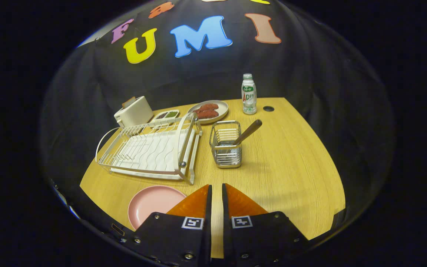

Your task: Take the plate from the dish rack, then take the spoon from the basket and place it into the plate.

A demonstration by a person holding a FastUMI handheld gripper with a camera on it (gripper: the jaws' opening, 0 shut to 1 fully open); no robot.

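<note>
On the wooden table [291, 163] stand one white dish rack [150, 150], one wire basket [226, 146], one spoon [247, 132], one pink plate [154, 204], one toaster [133, 111], one bottle [249, 94], a beige plate of reddish food [209, 110] and a small two-part dish [166, 115]. The pink plate is round, plain and lies flat just in front of the rack, touching nothing, beside the gripper [216, 191] on its left. The spoon leans in the basket, brown handle up, ahead of the fingers. The fingers sit nearly together, holding nothing.

Bare table [291, 163] right of basket [226, 148], rack [150, 150] left
</note>
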